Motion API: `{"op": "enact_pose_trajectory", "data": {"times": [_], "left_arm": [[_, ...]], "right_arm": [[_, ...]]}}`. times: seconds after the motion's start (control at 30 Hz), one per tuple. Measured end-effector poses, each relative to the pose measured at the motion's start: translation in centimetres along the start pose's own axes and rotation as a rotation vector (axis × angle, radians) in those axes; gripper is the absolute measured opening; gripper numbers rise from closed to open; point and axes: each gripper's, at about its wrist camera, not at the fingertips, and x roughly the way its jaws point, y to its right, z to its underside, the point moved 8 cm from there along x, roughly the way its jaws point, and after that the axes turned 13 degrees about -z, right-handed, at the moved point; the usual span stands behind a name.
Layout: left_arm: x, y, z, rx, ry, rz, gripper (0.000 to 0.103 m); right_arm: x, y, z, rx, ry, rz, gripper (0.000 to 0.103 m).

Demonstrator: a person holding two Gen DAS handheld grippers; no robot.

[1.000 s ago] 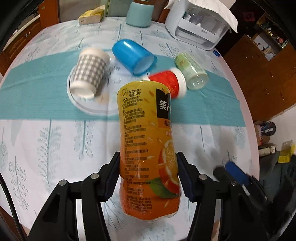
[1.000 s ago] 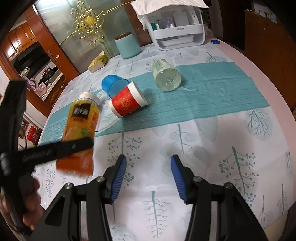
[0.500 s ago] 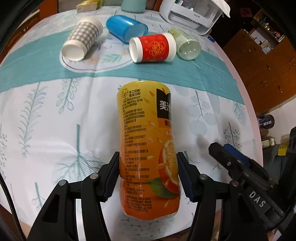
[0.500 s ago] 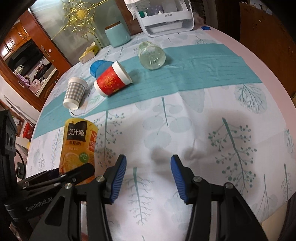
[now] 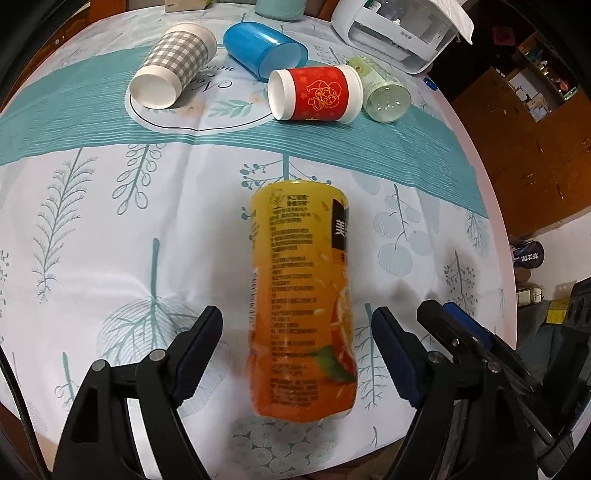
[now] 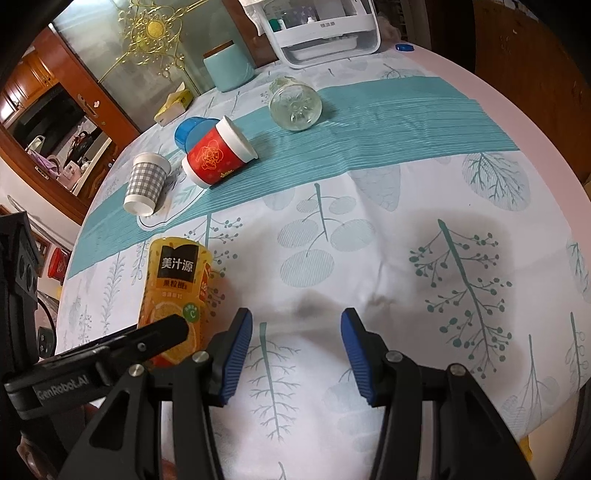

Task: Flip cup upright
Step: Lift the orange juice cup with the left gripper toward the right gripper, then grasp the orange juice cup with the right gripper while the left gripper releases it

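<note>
Orange-labelled plastic juice cup point(image 5: 303, 299) with Chinese lettering stands upright on the white leaf-print tablecloth point(image 5: 110, 229), near the table's front edge and just short of the teal band point(image 5: 55, 129) that crosses the cloth. Left gripper point(image 5: 297, 354) sits around the juice cup's lower half with its jaws spread wide, a clear gap on each side, gripping nothing. Right gripper point(image 6: 295, 350), just right of the juice cup, has its blue-padded fingers point(image 6: 236, 350) parted over bare cloth and is likewise empty. Beyond the juice cup, on the teal band, four vessels lie on their sides: a grey-checked paper cup point(image 5: 173, 70), a blue plastic tumbler point(image 5: 264, 50), a red cup with white rims point(image 5: 316, 94) and a pale green glass point(image 5: 382, 94). Farther back from the juice cup stand a teal canister point(image 6: 229, 66) and a white appliance point(image 6: 325, 29).
</note>
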Motion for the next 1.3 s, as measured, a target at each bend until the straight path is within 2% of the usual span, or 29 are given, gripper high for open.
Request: {"op": "enact_pose_trajectory", "data": {"times": [0.13, 0.23, 0.33, 0.4, 0.5, 0.67, 0.83, 0.97, 1.13, 1.3], "left_arm": [[-0.9, -0.6, 0.0, -0.003, 0.012, 0.004, 0.082], [-2.6, -0.9, -0.1, 0.034, 0.078, -0.015, 0.082], [-4.8, -1.1, -0.2, 0.106, 0.188, -0.066, 0.082], [-5.8, -1.5, -0.1, 0.131, 0.221, -0.097, 0.082], [-6.4, -2.6, 0.1, 0.140, 0.210, -0.130, 0.082], [-6.4, -5.7, 0.0, 0.073, 0.199, -0.169, 0.082], [-6.5, -8.0, -0.3, 0.014, 0.212, -0.157, 0.082], [-5.8, -9.6, -0.5, -0.008, 0.216, -0.261, 0.082], [-5.0, -10.0, -0.2, -0.007, 0.180, -0.219, 0.082], [-4.7, -10.1, -0.2, -0.006, 0.172, -0.213, 0.082]], "right_arm": [[-0.2, -0.5, 0.1, -0.002, -0.004, -0.020, 0.050], [-0.7, -1.4, 0.0, -0.012, 0.000, -0.039, 0.050], [-1.1, -2.5, -0.1, -0.034, -0.004, -0.063, 0.050], [-1.2, -3.1, -0.1, -0.044, -0.013, -0.083, 0.050], [-0.8, -4.5, 0.2, -0.061, -0.055, -0.126, 0.050], [0.8, -6.4, 0.6, -0.073, -0.133, -0.178, 0.050], [2.4, -7.5, 0.7, -0.071, -0.190, -0.206, 0.051], [3.9, -7.9, 0.3, -0.059, -0.229, -0.215, 0.051], [5.8, -8.3, 0.3, -0.034, -0.300, -0.243, 0.051], [6.9, -8.8, 0.1, -0.042, -0.369, -0.262, 0.054]]}}
